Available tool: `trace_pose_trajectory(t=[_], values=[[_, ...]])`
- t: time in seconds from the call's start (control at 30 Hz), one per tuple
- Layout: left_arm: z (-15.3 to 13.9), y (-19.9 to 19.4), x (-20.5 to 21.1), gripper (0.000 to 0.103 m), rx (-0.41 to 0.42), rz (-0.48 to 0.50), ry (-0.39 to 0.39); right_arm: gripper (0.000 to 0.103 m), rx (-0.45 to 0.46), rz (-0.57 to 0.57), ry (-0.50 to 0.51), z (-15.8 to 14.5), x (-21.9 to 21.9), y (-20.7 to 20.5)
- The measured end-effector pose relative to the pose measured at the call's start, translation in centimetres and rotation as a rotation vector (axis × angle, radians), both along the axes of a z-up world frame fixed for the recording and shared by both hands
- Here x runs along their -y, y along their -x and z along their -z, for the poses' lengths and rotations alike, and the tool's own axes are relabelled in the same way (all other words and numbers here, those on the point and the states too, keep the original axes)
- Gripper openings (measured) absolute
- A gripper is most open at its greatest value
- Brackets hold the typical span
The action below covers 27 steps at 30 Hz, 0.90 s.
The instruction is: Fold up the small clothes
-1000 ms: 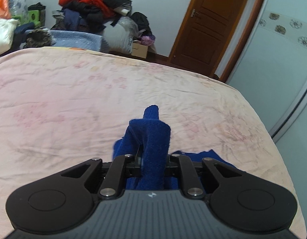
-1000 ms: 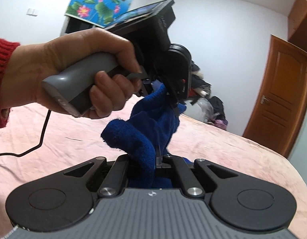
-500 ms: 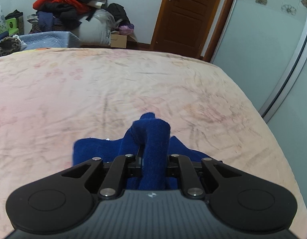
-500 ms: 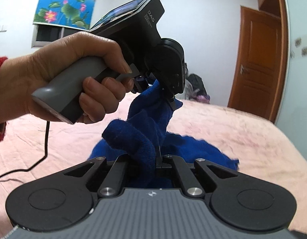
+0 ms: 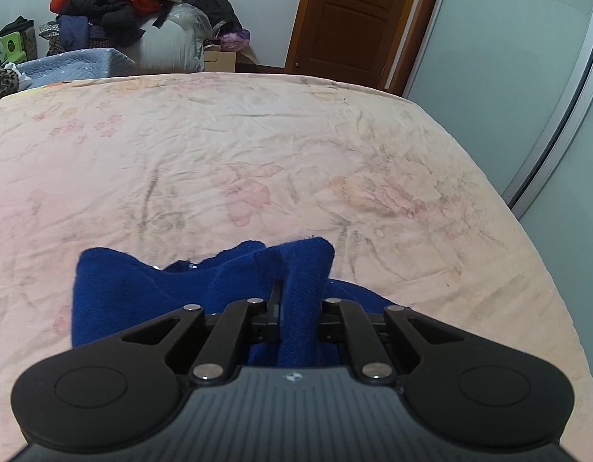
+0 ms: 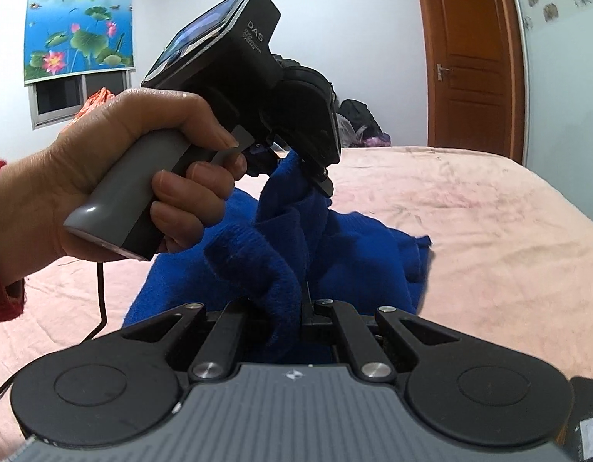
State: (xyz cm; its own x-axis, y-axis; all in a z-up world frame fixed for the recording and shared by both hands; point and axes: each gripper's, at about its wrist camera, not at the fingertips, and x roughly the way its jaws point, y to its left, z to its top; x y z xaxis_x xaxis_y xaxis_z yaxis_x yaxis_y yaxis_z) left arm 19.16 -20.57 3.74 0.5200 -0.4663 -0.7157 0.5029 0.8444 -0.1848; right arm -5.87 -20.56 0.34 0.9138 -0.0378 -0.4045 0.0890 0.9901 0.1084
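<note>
White letters reading "DAS" are showing on the black housing of the left gripper (image 6: pixel 315 177) in the right wrist view; the smaller lines under them are too fine to read. A hand (image 6: pixel 115 177) with a red knitted cuff is squeezing its grey handle, and a thin black cable is hanging below.

Both grippers are clamping the same blue knitted garment (image 6: pixel 366 246). The left one is pinching a raised fold, its jaws having just been closing further on the cloth between them. The right gripper (image 6: pixel 304 300) is sitting tightly closed on another thick, fuzzy fold that is curling over its fingers.

Compared with a second ago, the garment is lying much lower: most of it is now spreading over the bed (image 5: pixel 258 146) just in front of the grippers, with one rounded flap (image 5: pixel 115 288) pushing out to the left in the left wrist view, where before only a narrow bunch was standing up. Both views are also tilting lower, with more sheet filling them.

The sheet is a wrinkled pink cotton with faded flowers. Beyond it a heap of clothes (image 5: pixel 111 0) is sitting by a panelled brown wooden door (image 5: pixel 346 15), and a glossy lotus-pond blind (image 6: pixel 79 25) is covering a window.
</note>
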Motion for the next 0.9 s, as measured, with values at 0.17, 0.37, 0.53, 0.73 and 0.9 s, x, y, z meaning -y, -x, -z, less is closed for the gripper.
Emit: trace_pose_trajectory(t=[0.17,0.37,0.53,0.73,0.9], values=[[0.3,0.3,1.3,0.008,0.003,0.017,0.006,0.005,-0.003,0.012,-0.025,0.5,0.9,0.2],[1.3,0.4,2.9,0.008,-0.021,0.034,0.000,0.005,-0.023,0.025,-0.110,1.3,2.4,0.3],[2.3,0.3,3.3,0.008,-0.047,0.026,0.010,0.005,-0.038,0.035,-0.212,1.9,3.6,0.5],[2.4,-0.3,3.4,0.008,-0.074,0.013,0.032,0.006,-0.064,0.040,-0.371,3.0,5.6,0.0],[2.5,-0.7,3.1,0.009,-0.094,0.012,0.054,0.025,-0.087,0.061,-0.436,3.8,6.5,-0.1]])
